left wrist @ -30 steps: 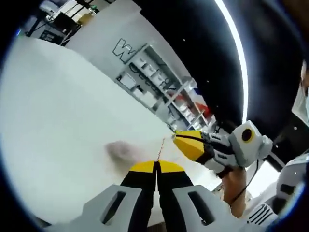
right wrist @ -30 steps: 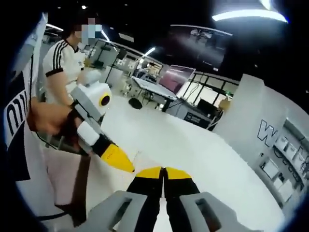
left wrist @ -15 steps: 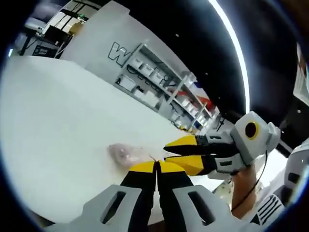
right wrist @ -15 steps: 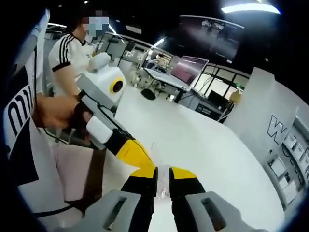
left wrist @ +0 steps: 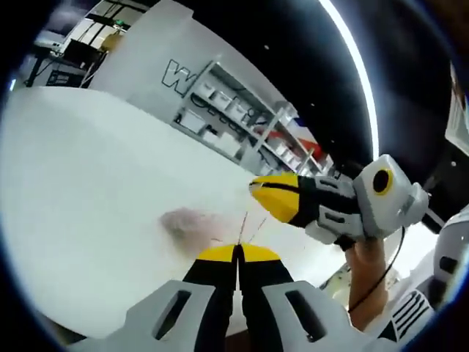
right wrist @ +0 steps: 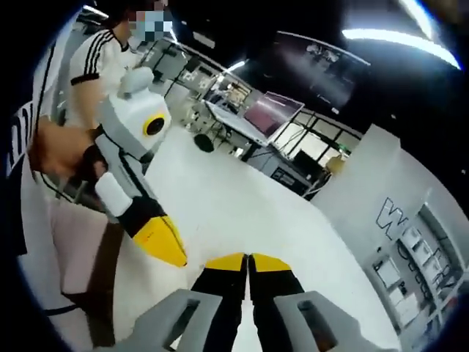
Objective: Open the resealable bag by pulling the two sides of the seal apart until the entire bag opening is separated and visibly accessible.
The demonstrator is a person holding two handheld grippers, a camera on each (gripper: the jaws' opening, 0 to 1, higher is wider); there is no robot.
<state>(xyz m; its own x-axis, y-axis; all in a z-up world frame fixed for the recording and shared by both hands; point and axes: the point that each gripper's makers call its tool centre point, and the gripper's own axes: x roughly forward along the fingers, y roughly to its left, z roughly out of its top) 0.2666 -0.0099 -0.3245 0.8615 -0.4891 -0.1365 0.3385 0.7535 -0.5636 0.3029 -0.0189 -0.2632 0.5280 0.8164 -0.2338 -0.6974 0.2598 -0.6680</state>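
The resealable bag (left wrist: 245, 224) is clear film and hard to make out: two thin edges rise in a narrow V from my left gripper (left wrist: 237, 251), which is shut on it, and a faint pinkish blur lies beside them to the left. My right gripper (left wrist: 255, 192) comes in from the right, shut, just above the top of that V. In the right gripper view, my right gripper (right wrist: 248, 258) has its yellow tips pressed together, and I cannot tell whether film is between them. The left gripper (right wrist: 176, 255) points in from the left, close by.
A white table (left wrist: 88, 183) spreads under both grippers. Shelving with small items (left wrist: 227, 125) and a white wall with lettering stand behind it. A person in a white striped shirt (right wrist: 88, 66) stands close at the left, with a hand on the left gripper's handle.
My right gripper was open beside the bag half a second ago; now it is shut and sits higher. The left gripper stays shut on the bag.
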